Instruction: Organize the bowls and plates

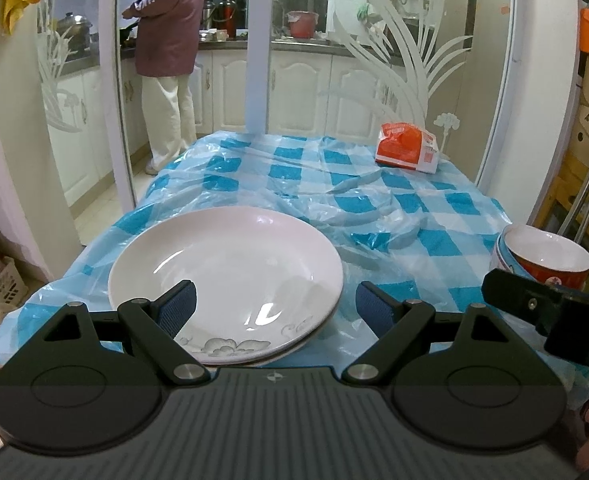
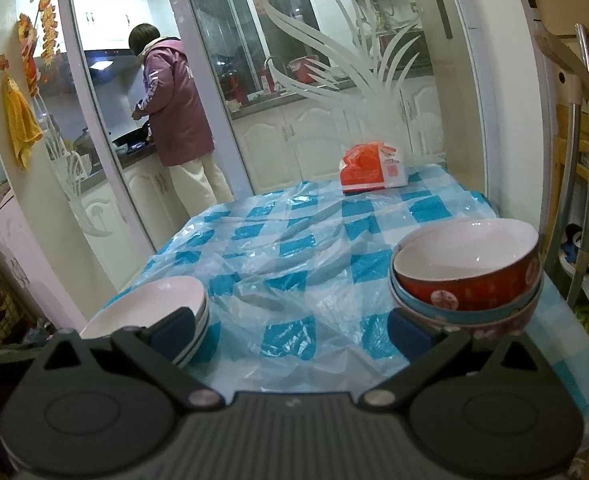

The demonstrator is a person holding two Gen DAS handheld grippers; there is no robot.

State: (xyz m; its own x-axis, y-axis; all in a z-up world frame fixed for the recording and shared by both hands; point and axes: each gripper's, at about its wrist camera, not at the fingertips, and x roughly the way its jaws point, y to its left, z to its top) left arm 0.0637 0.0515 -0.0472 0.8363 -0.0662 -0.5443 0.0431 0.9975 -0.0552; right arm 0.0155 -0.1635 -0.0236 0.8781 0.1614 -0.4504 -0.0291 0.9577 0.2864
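White plates point(image 1: 226, 276) lie stacked at the table's near left edge; the top one has a grey flower print. My left gripper point(image 1: 276, 308) hovers open just over the stack's near rim, holding nothing. At the near right stands a stack of bowls point(image 2: 468, 276): a red one on top, a blue one under it, a pinkish one at the bottom. My right gripper point(image 2: 292, 332) is open and empty, low over the table between the plates point(image 2: 150, 312) and the bowls. Its right fingertip point(image 2: 408, 334) sits close to the bowl stack's base. In the left wrist view the bowls point(image 1: 544, 260) show at far right.
The table point(image 2: 294, 240) wears a blue-and-white checked cloth under crinkled clear plastic. An orange and white bag point(image 1: 408, 148) lies at the far right corner. A glass sliding door stands behind, with a person at the kitchen counter. Boxes and a metal chair frame point(image 2: 582, 160) crowd the right side.
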